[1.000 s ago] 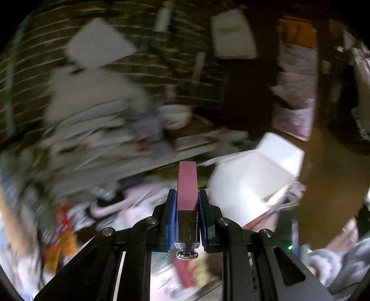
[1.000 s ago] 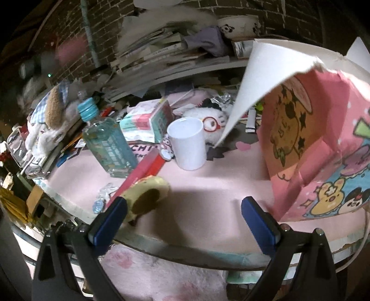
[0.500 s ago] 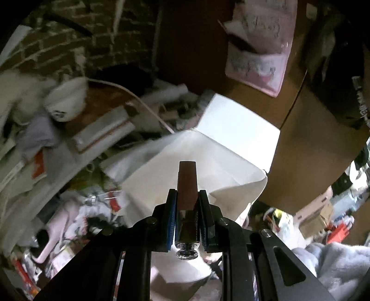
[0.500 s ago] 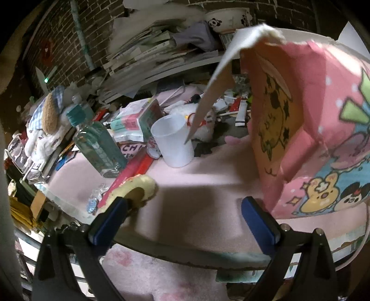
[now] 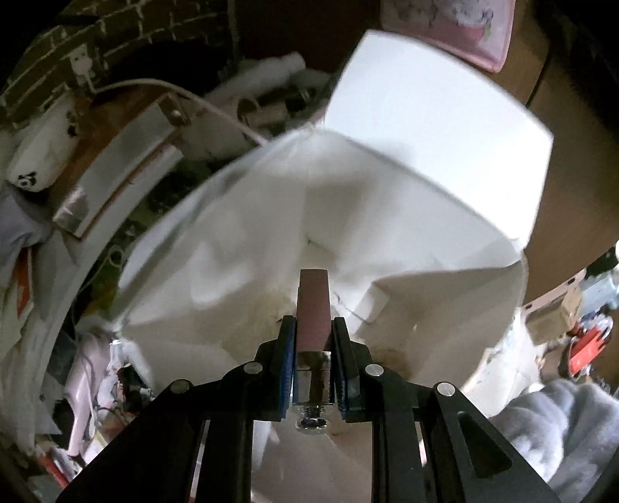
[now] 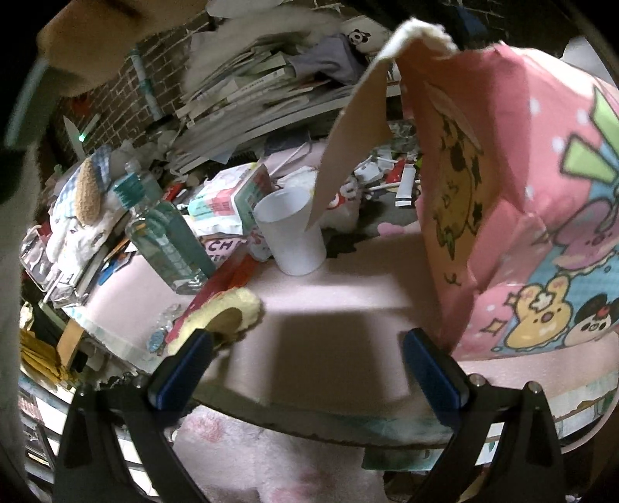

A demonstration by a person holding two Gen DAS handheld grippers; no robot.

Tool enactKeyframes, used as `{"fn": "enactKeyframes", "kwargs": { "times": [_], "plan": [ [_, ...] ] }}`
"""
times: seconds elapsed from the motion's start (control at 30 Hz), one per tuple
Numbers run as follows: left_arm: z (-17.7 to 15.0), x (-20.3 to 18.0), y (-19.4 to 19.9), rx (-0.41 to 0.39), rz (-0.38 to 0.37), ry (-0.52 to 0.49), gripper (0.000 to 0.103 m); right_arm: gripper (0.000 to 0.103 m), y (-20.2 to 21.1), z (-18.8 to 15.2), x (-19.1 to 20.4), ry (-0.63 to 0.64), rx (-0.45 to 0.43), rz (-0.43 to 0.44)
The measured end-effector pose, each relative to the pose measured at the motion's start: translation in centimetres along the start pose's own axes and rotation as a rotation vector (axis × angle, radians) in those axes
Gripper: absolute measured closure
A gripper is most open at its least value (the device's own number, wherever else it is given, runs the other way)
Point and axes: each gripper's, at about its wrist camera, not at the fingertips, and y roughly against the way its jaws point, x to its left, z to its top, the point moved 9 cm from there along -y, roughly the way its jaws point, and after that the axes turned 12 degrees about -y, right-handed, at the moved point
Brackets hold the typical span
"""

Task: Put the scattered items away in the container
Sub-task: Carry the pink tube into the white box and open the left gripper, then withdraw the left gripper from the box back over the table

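Left claw [image 5: 313,340] is clenched on a slim dusty-pink flat bar with a shiny metal end [image 5: 313,313]. The bar's long axis runs straight out along the fingers, pink end pointing away from the camera and down into the open mouth of the white-lined paper box with pink cartoon print outside [image 5: 387,240]. The metal end with a screw head faces the camera, just behind the blue pads [image 5: 287,371]. The bar hangs over the box interior; whether its tip touches the lining, cannot tell. Box floor is shadowed and partly blocked by the claw, and its contents are hard to make out. The left edge of that view is blurred: stacked papers, a white cable [image 5: 185,93], and a dark brick wall [image 5: 116,27].

Right claw [image 6: 305,360] is released, blue pads wide apart with nothing between them, hovering at the near edge of the pink-covered desk [image 6: 348,294]. The same box [image 6: 522,201] stands at the right, one flap tilted up and its tip dipping at the rim of a white plastic cup [image 6: 294,236]. Left of the cup are a clear teal-capped bottle [image 6: 166,240], upright, and a yellow fuzzy ring-shaped item [image 6: 228,313] lying flat, partly hidden by the left pad. The box's right side is cut off by the frame. Small clutter behind the cup is too jumbled to name.
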Motion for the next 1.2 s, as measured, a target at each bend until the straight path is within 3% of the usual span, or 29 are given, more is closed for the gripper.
{"fn": "enactKeyframes", "kwargs": {
  "times": [0.3, 0.47, 0.53, 0.6, 0.63, 0.73, 0.93, 1.03, 1.2],
  "plan": [
    [-0.1, -0.1, -0.7, 0.014, 0.039, -0.034, 0.09, 0.005, -0.1, -0.2, 0.0, 0.0, -0.001, 0.005],
    [0.1, 0.0, -0.4, 0.016, 0.081, -0.048, 0.079, 0.005, -0.2, -0.3, -0.1, 0.002, -0.001, 0.003],
    [0.3, 0.1, 0.2, -0.002, 0.094, -0.048, 0.062, 0.005, -0.2, -0.3, -0.1, 0.002, 0.0, 0.004],
    [0.7, 0.4, 1.6, -0.046, 0.134, -0.045, 0.02, 0.005, -0.2, -0.3, -0.1, 0.003, -0.001, 0.003],
    [0.8, 0.4, 3.0, -0.092, 0.141, -0.043, 0.014, 0.005, -0.2, -0.3, -0.1, 0.004, -0.002, 0.002],
    [0.7, -0.3, 7.4, -0.208, 0.138, -0.052, 0.013, 0.005, 0.0, -0.5, 0.1, 0.007, -0.009, 0.011],
    [-2.3, 0.2, 16.1, -0.39, 0.37, -0.015, 0.005, 0.005, 0.2, -0.9, 1.0, 0.045, -0.039, 0.016],
    [-6.2, 1.5, 19.0, -0.432, 0.475, 0.04, 0.004, 0.005, 0.4, -1.2, 1.7, 0.063, -0.043, 0.02],
    [-15.0, 4.1, 21.5, -0.454, 0.634, 0.234, 0.0, 0.005, 1.1, -1.1, 2.9, 0.068, -0.078, 0.045]
  ]
}}
